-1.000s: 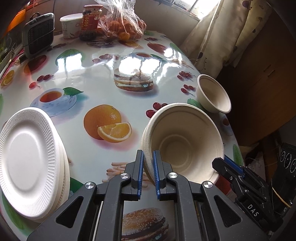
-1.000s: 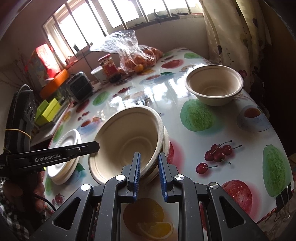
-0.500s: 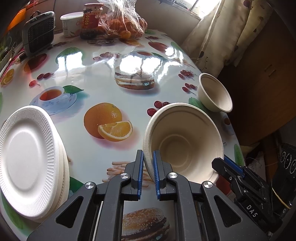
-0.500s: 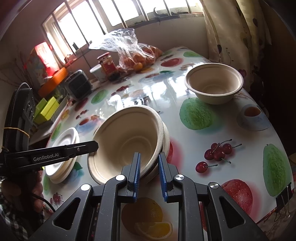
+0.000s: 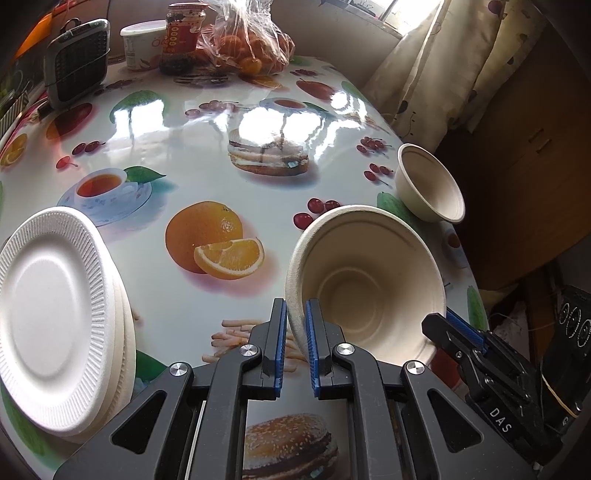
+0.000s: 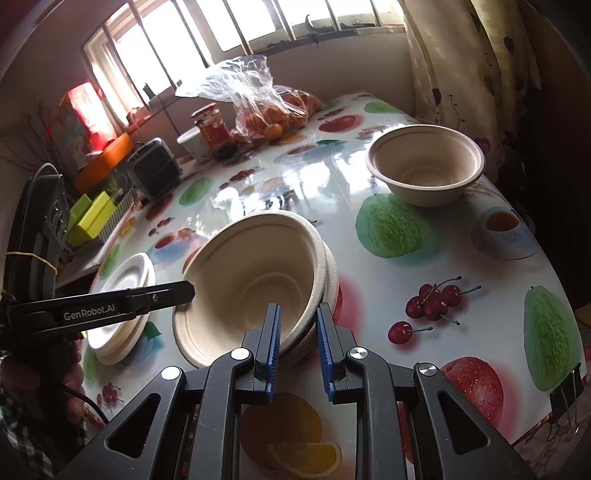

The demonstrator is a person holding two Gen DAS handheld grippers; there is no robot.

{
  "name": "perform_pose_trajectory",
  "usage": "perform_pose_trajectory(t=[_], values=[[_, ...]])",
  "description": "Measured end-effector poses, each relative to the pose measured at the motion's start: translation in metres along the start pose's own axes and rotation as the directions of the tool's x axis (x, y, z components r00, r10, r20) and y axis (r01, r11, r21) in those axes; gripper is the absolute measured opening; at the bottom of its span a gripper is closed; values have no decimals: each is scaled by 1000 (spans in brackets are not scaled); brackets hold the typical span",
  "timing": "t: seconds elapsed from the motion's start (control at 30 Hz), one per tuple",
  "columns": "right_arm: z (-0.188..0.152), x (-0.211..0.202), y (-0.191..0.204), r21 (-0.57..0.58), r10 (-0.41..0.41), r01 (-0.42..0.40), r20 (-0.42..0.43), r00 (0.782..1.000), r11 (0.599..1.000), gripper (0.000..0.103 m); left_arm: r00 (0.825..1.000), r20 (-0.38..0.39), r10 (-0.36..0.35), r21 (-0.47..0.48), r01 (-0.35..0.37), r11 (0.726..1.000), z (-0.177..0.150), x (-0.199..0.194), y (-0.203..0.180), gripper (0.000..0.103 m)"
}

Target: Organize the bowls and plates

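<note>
My left gripper is shut on the rim of a tan paper bowl and holds it tilted over the table. In the right wrist view this bowl is nested in a second tan bowl. My right gripper has its jaws around the near rims of both, with a small gap to the right jaw. A third tan bowl stands alone at the far right edge; it also shows in the left wrist view. A stack of white ribbed paper plates sits at the left.
The fruit-print table carries a bag of oranges, a red jar, a white tub and a small grey heater at its far end. A curtain and a wooden cabinet stand to the right.
The left gripper has pulled back slightly with the bowl. The right gripper's jaws have widened a little around the bowl rims.
</note>
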State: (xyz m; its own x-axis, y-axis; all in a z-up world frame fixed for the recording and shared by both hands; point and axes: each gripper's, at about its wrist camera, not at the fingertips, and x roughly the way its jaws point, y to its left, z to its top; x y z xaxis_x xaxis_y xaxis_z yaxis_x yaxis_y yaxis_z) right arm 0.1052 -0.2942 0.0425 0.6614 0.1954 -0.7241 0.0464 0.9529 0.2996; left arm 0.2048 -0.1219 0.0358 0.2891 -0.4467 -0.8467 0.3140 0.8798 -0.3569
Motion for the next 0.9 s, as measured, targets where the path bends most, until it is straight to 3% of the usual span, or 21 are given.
perform_pose_trajectory(t=[0.9], values=[[-1,0,-7,1,-16,16,2,1000,1000,26,1000,-2,-3,0,3,1000,0,1,0,11]])
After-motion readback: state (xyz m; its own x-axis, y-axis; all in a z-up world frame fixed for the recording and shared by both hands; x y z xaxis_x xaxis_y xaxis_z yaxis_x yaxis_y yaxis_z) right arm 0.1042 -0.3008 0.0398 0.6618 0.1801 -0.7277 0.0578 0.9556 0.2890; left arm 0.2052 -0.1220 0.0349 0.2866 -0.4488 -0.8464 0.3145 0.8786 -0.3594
